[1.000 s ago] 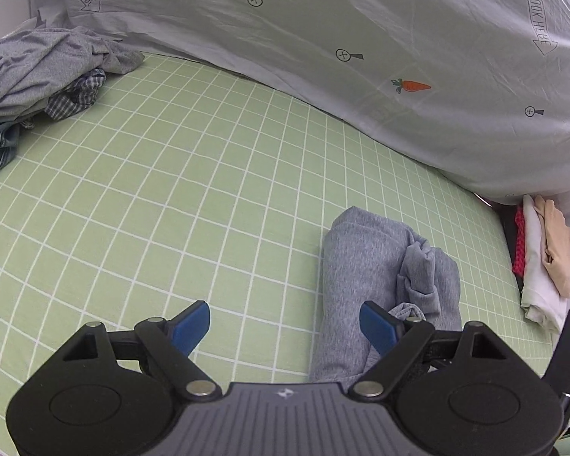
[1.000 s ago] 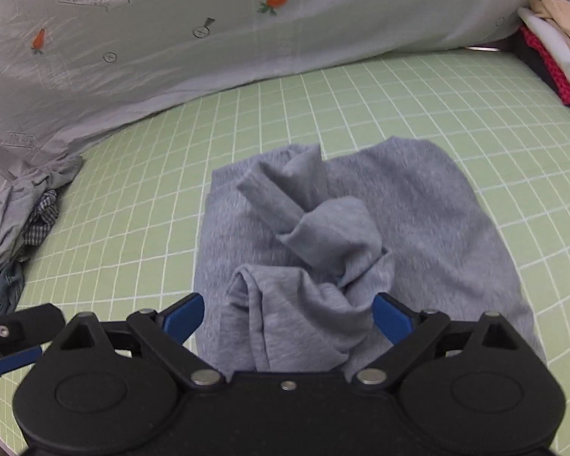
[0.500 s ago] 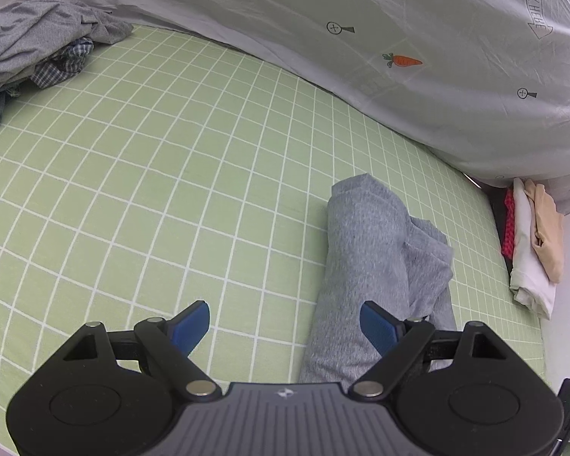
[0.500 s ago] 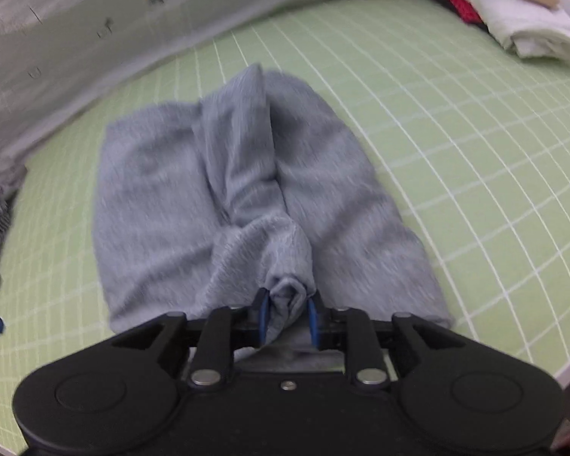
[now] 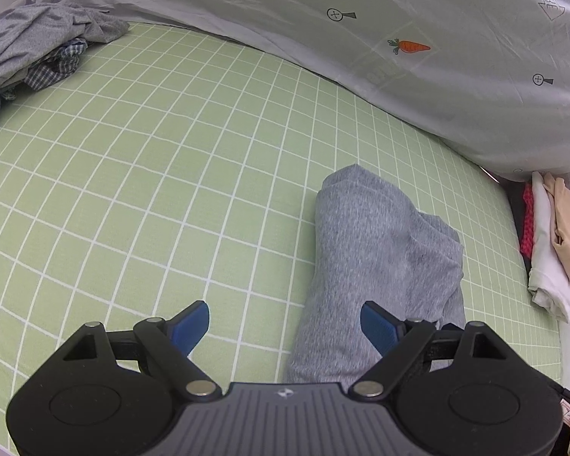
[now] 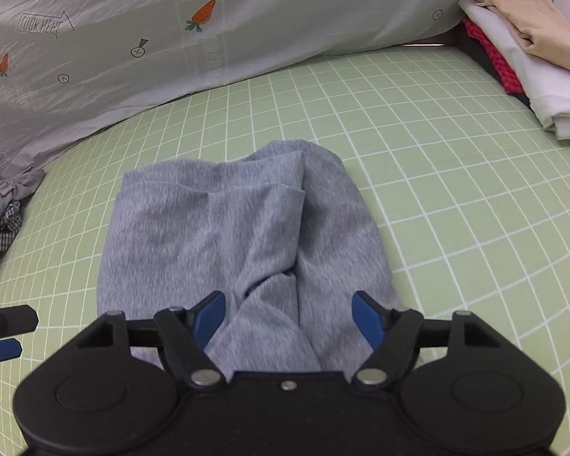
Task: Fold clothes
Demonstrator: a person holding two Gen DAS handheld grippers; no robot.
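A grey knit garment [image 6: 243, 239] lies folded and rumpled on the green checked sheet [image 6: 456, 197]. My right gripper [image 6: 288, 317] hangs open just over its near end, blue fingers apart, nothing held. In the left wrist view the same garment [image 5: 376, 254] lies right of centre. My left gripper [image 5: 285, 325] is open at the garment's left edge, with its right fingertip [image 5: 378, 326] over the cloth and its left fingertip over the bare sheet. A bit of the left gripper [image 6: 3, 328] shows at the left edge of the right wrist view.
A heap of unfolded grey, plaid and denim clothes [image 5: 34, 57] lies far left. A stack of folded clothes [image 6: 520, 57], white, beige and red, sits at the far right. A pale printed quilt [image 5: 361, 26] lies along the back. The bed's edge is near me.
My right gripper was shut on a bunch of the grey garment half a second ago; it has let go and opened. The garment now lies flatter. The left gripper shifted slightly.
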